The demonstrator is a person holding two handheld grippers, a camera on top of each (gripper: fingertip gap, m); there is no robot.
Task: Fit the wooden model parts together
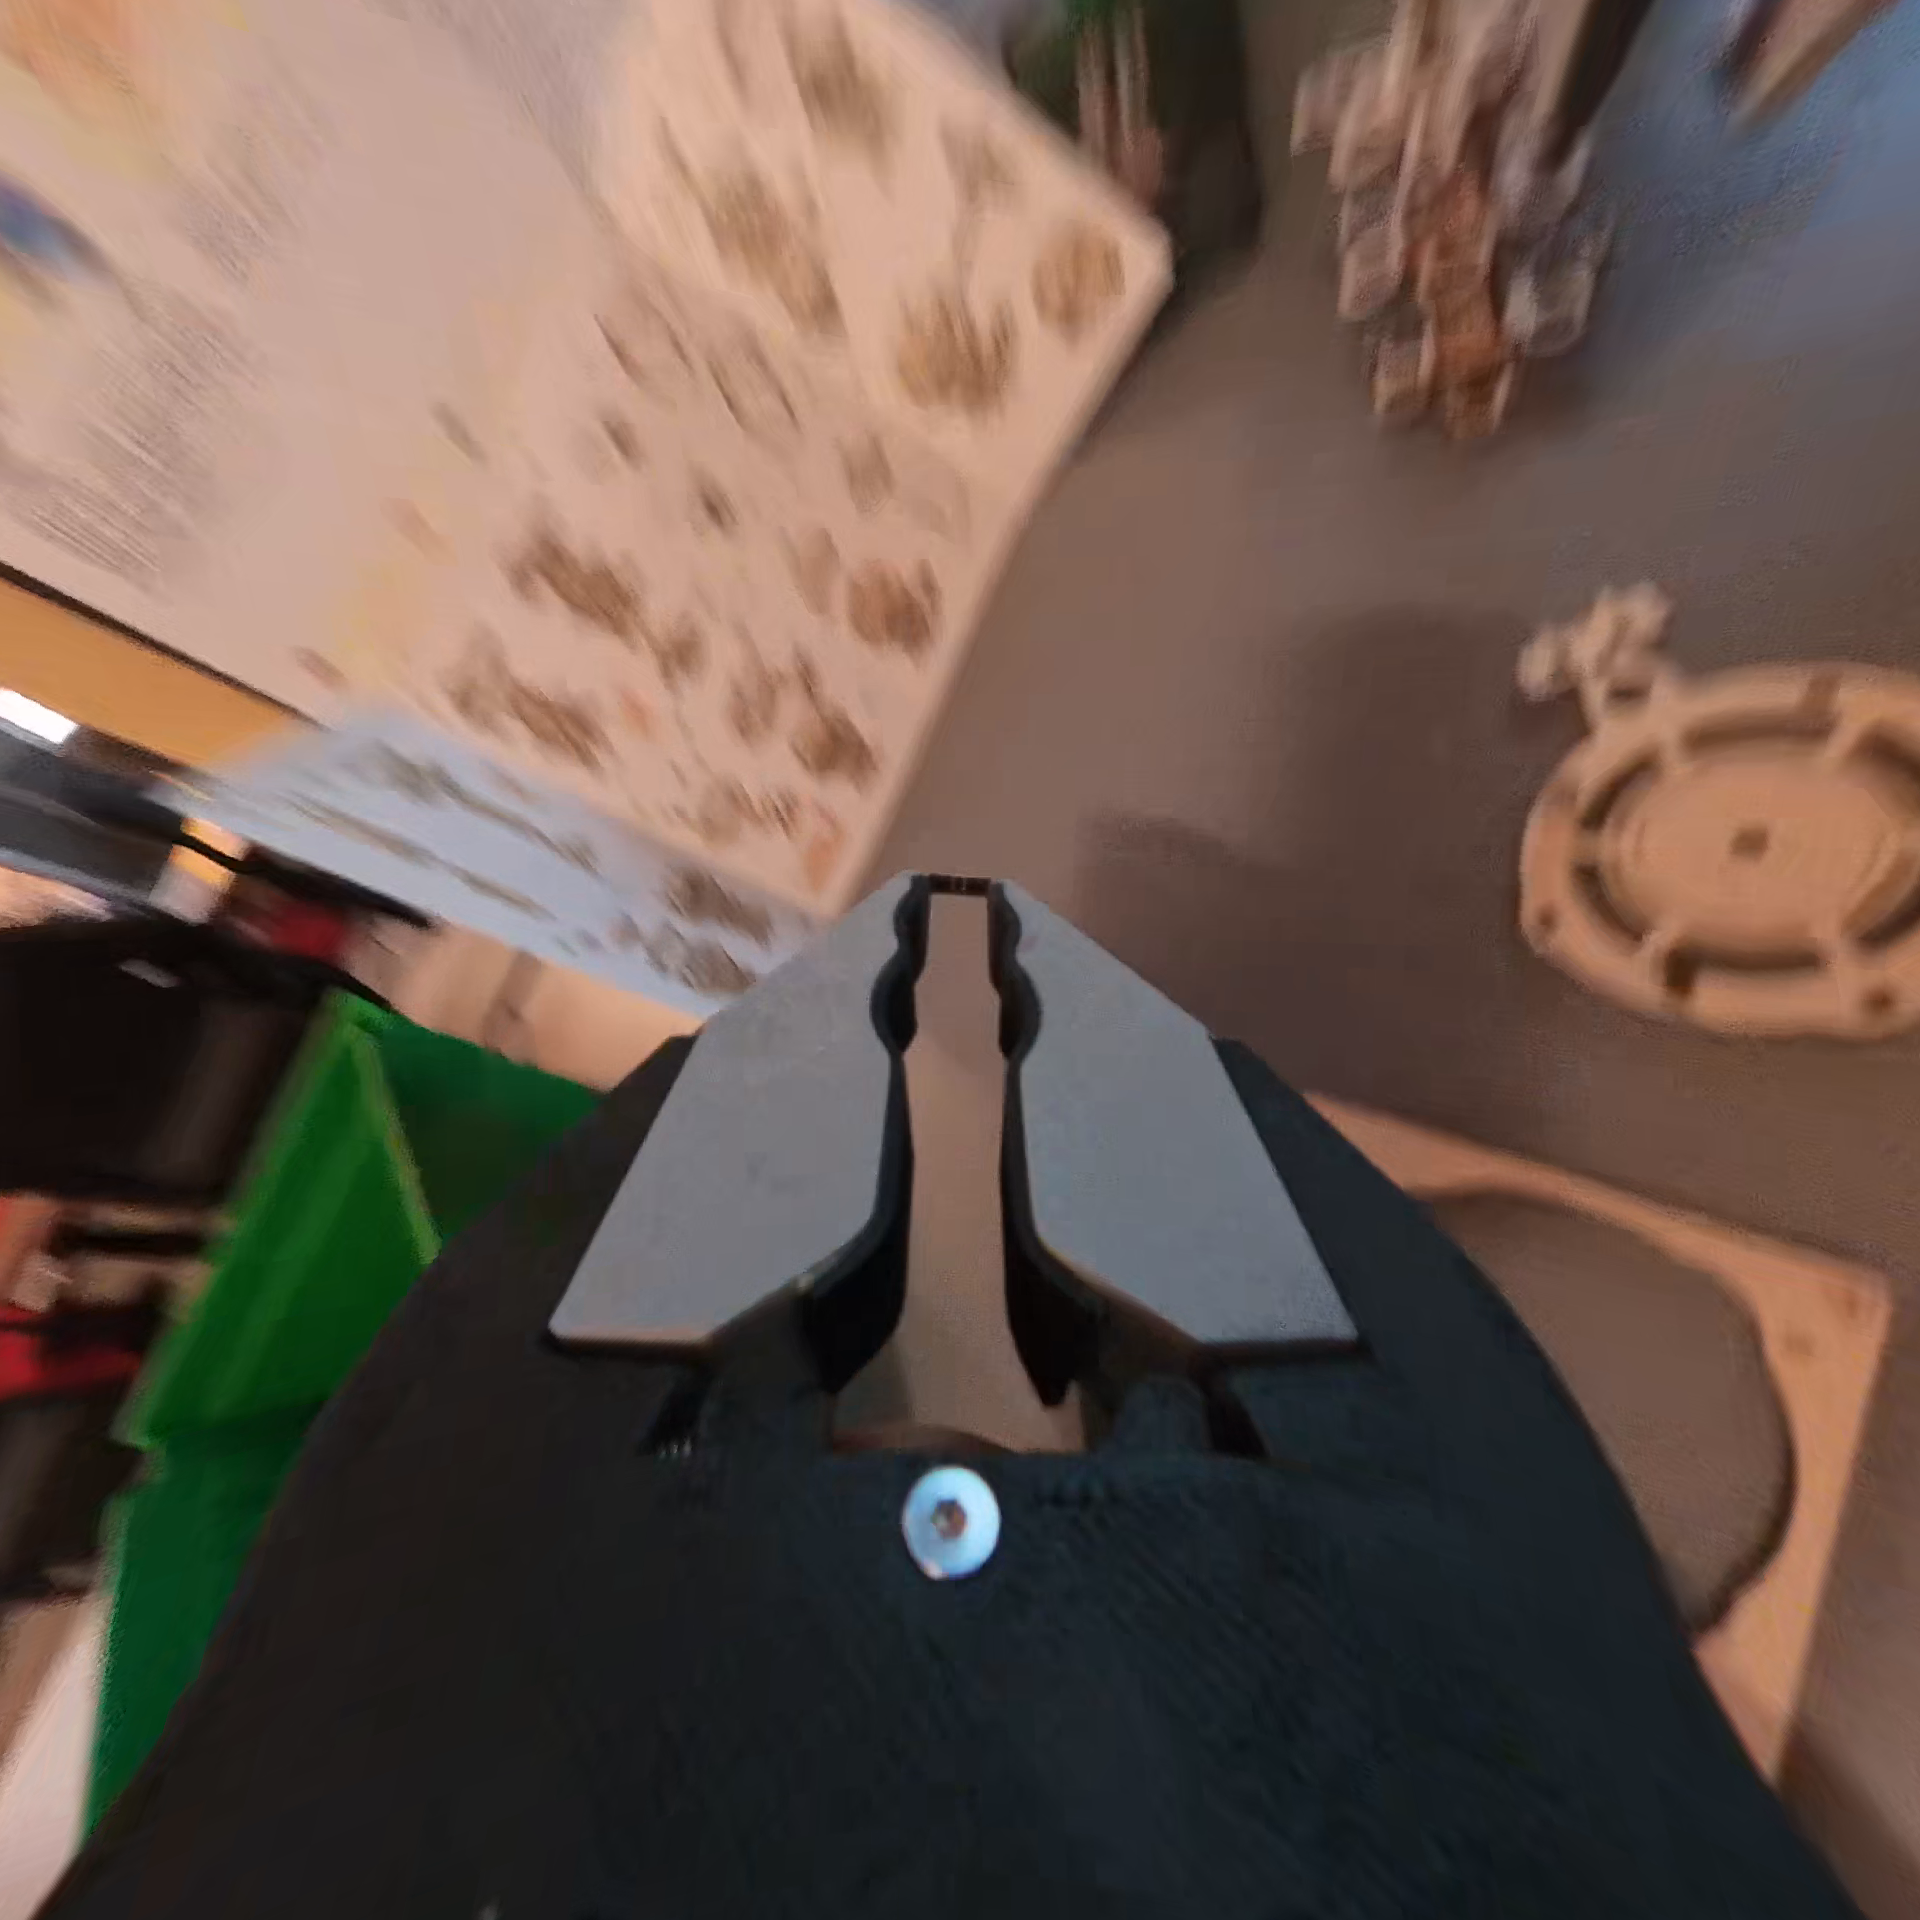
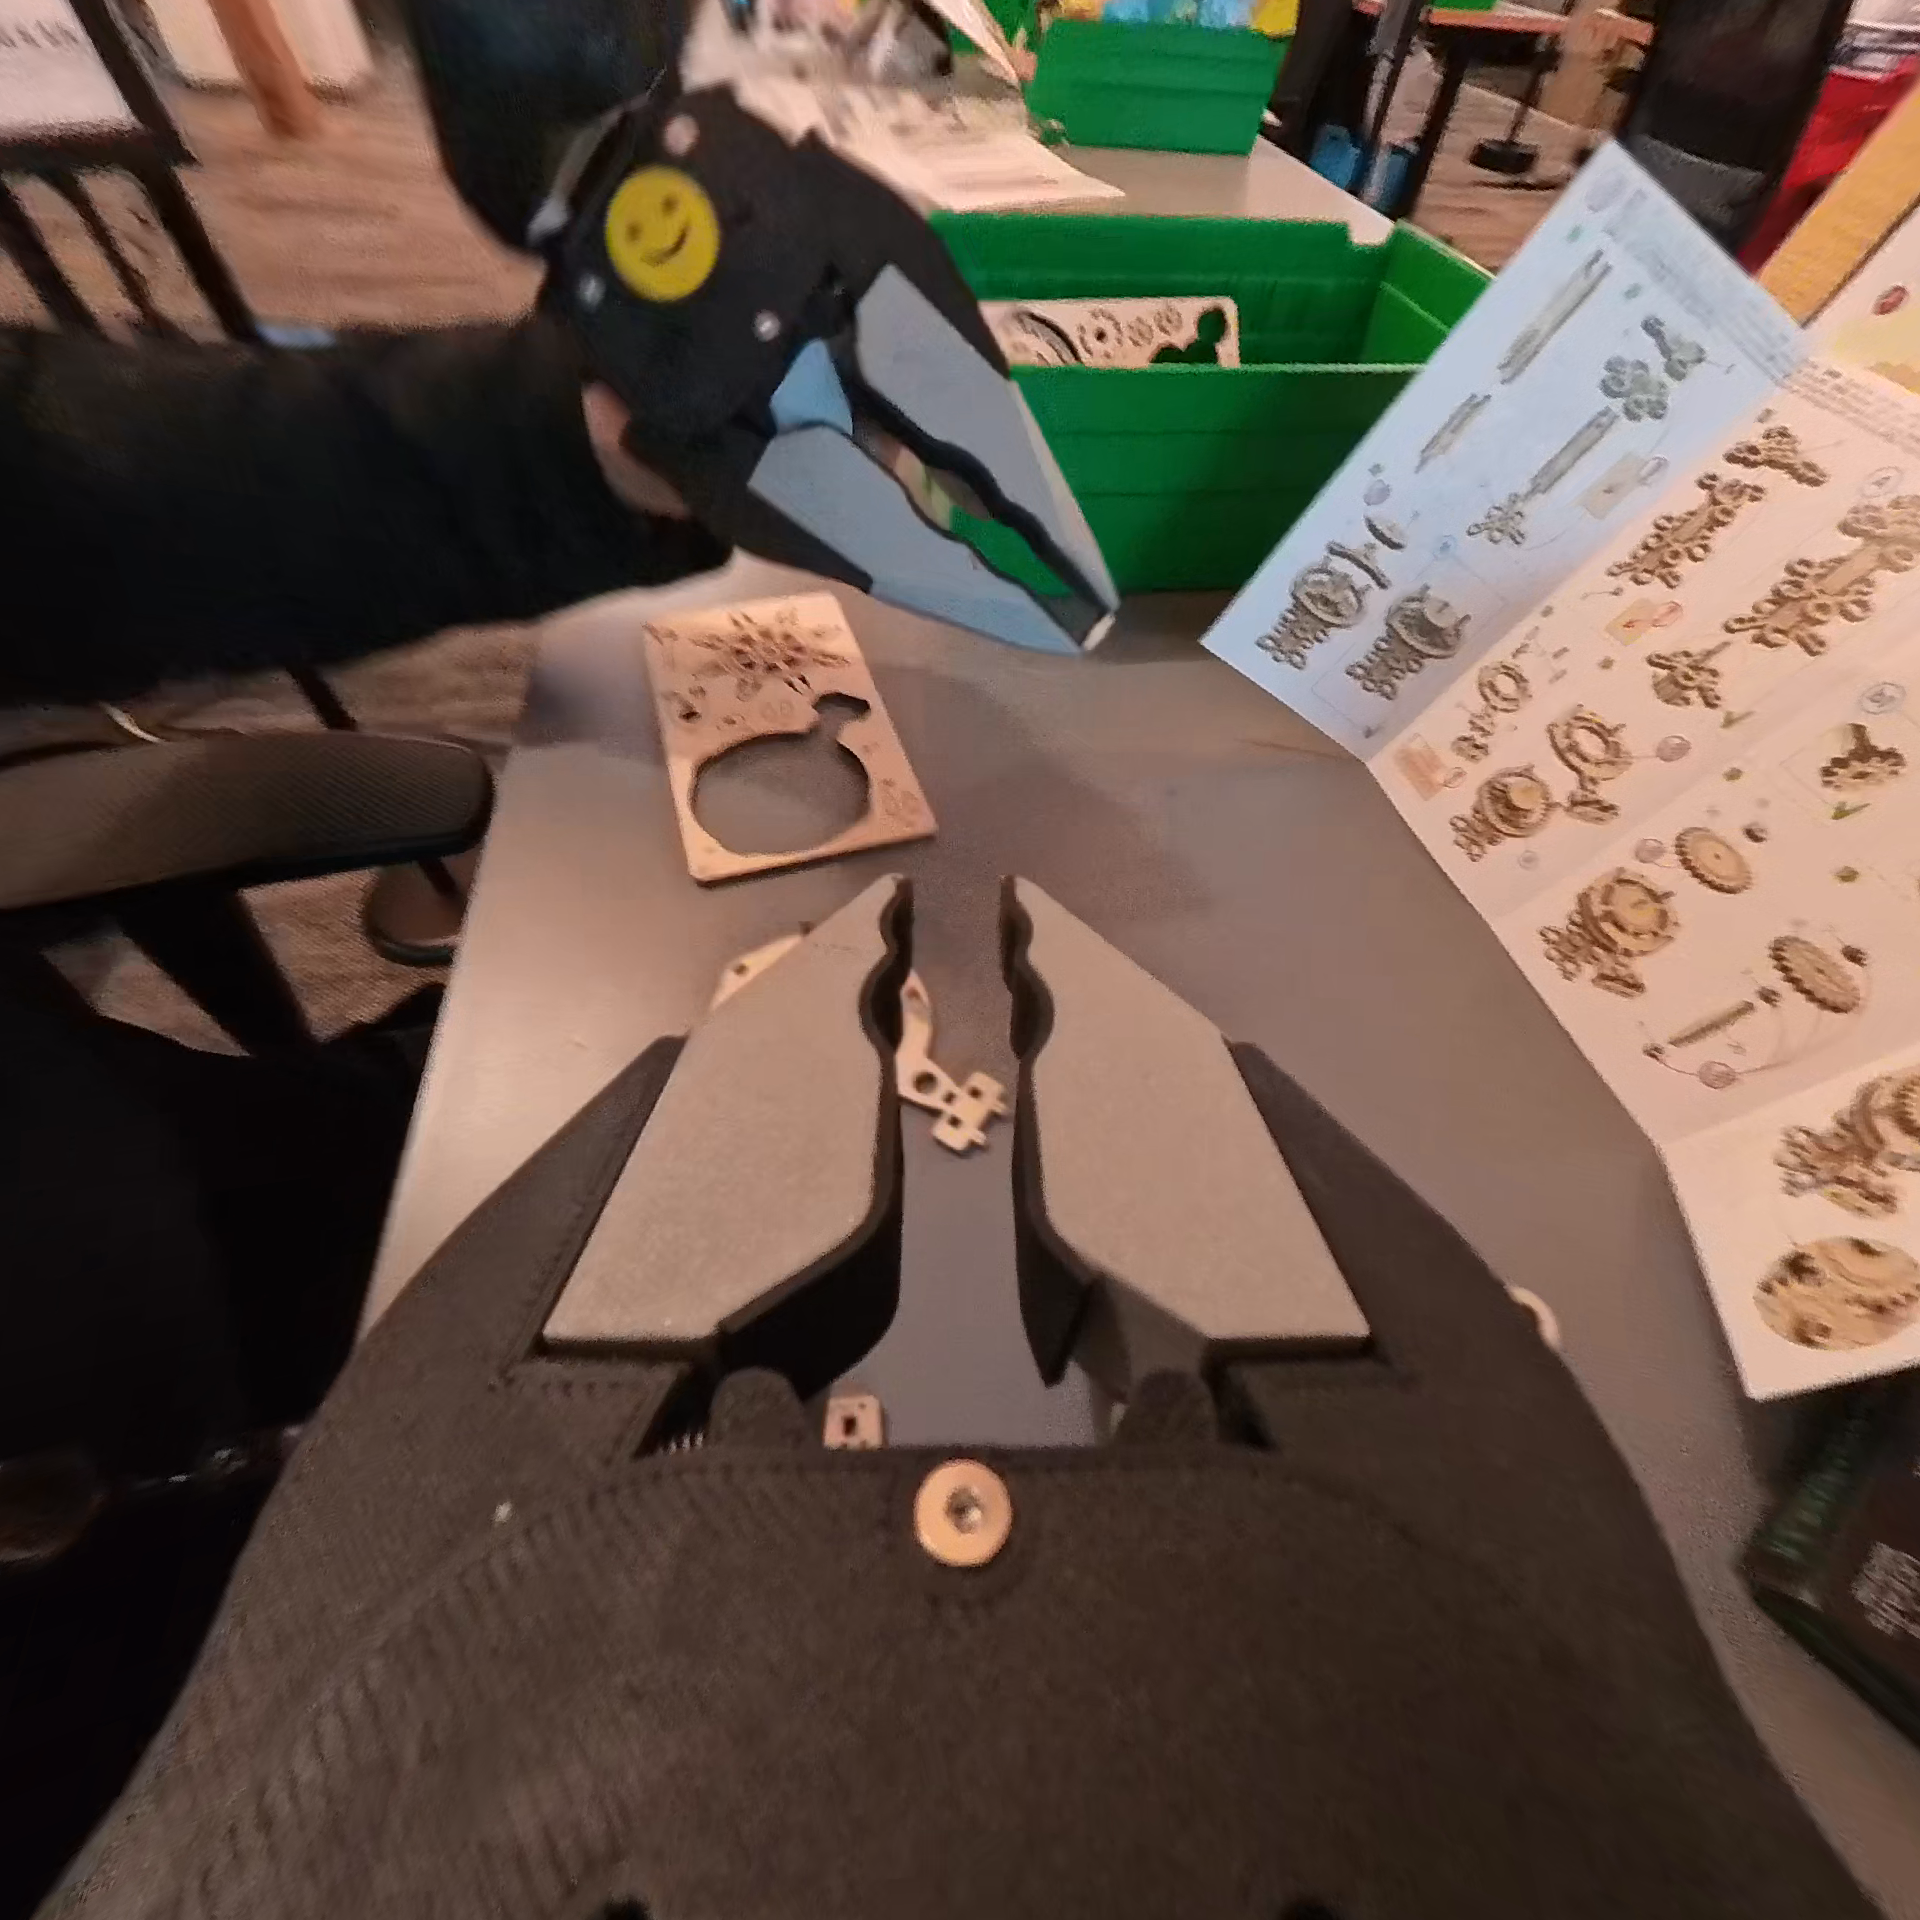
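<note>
I see a grey table (image 2: 1195, 831) that fills most of both views. An unfolded instruction sheet (image 2: 1621, 810), printed with pictures of wooden gear assemblies, lies along its right side in the right wrist view. In the left wrist view the same sheet (image 1: 582, 416) fills the upper left, badly blurred.

Behind the table stands a green bin (image 2: 1195, 457) with a punched wooden sheet inside it. A person's dark sleeve (image 2: 260, 499) reaches in from the left of the right wrist view.

That sleeve carries my left gripper (image 2: 1091, 623), held above the table with its tips pointing down toward the far edge. Its jaws are drawn nearly together at the tips; in its own view the left gripper (image 1: 958, 885) shows a small dark sliver between the tips, but I cannot tell whether it is pinching anything.

My right gripper (image 2: 954, 885) hovers low over the table, its jaws parted and holding nothing.

A flat wooden parts sheet (image 2: 790, 727) (one large round hole already punched out) lies on the table beyond the right gripper. A round wooden disc (image 1: 1745, 852) with ring-shaped slots lies on the table at the right of the left wrist view.

Smallest of all, loose wooden model pieces (image 2: 951, 1091) lie on the table beneath the right gripper's gap, touching each other.
</note>
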